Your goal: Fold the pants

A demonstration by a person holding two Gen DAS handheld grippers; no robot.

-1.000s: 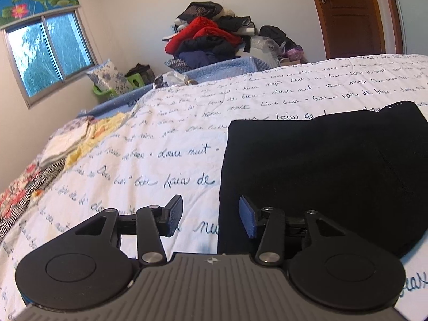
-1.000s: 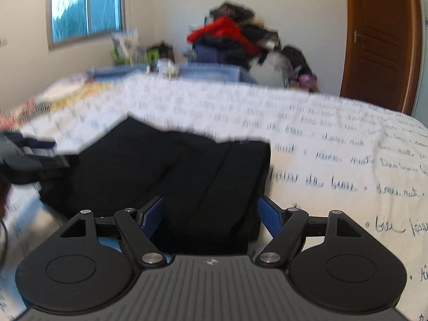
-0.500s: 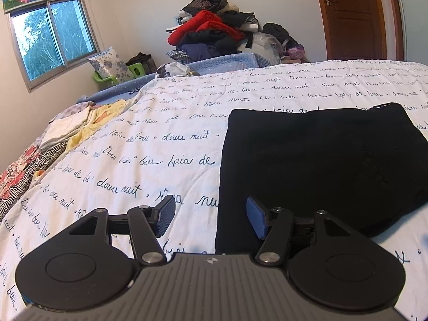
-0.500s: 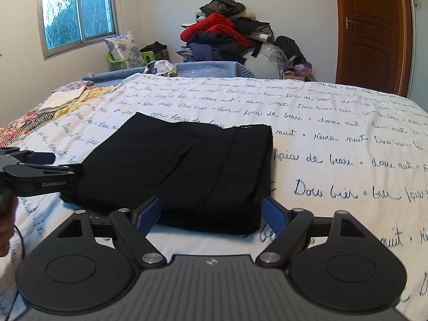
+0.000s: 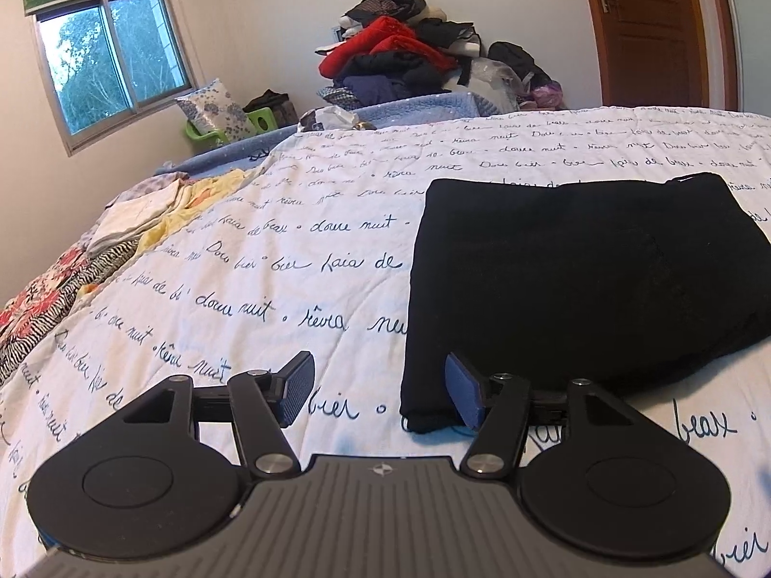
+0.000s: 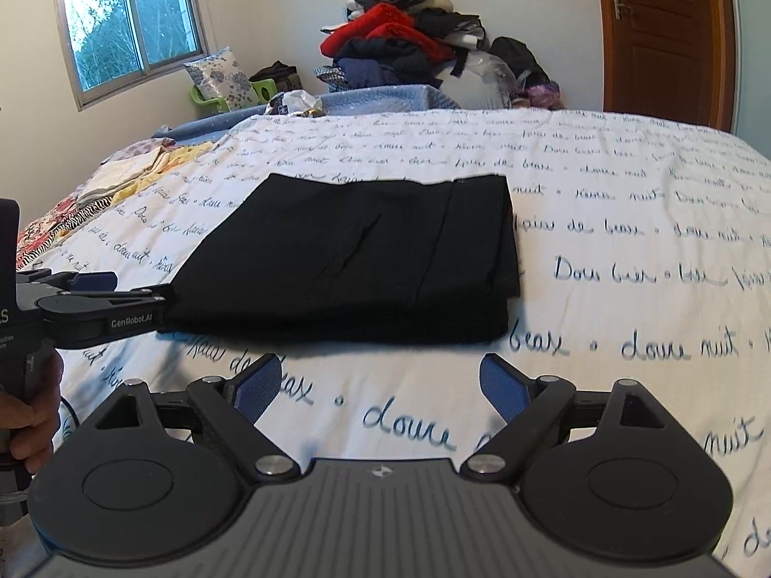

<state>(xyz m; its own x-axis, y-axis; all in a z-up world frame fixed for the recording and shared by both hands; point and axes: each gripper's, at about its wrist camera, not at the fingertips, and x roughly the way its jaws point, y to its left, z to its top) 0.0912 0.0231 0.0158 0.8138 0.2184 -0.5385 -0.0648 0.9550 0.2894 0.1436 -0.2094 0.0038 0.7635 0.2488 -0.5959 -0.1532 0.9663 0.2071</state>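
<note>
The black pants (image 6: 356,260) lie folded into a flat rectangle on the white bedspread with blue script (image 6: 626,250). They also show in the left wrist view (image 5: 578,279). My left gripper (image 5: 380,395) is open and empty at the pants' near left corner; its right finger lies against the fabric edge. It shows from the side in the right wrist view (image 6: 159,296). My right gripper (image 6: 380,385) is open and empty, a short way in front of the pants' near edge, above bare bedspread.
A pile of clothes (image 6: 400,48) is stacked at the far wall behind a blue blanket (image 6: 376,96). Folded patterned cloths (image 5: 120,226) lie on the bed's left side. A brown door (image 6: 665,33) stands at the far right, a window (image 6: 130,24) at the left.
Both grippers have drawn back from the pants and opened wider. The right gripper was over the pants' near edge; now it is clear of it. The pants lie still.
</note>
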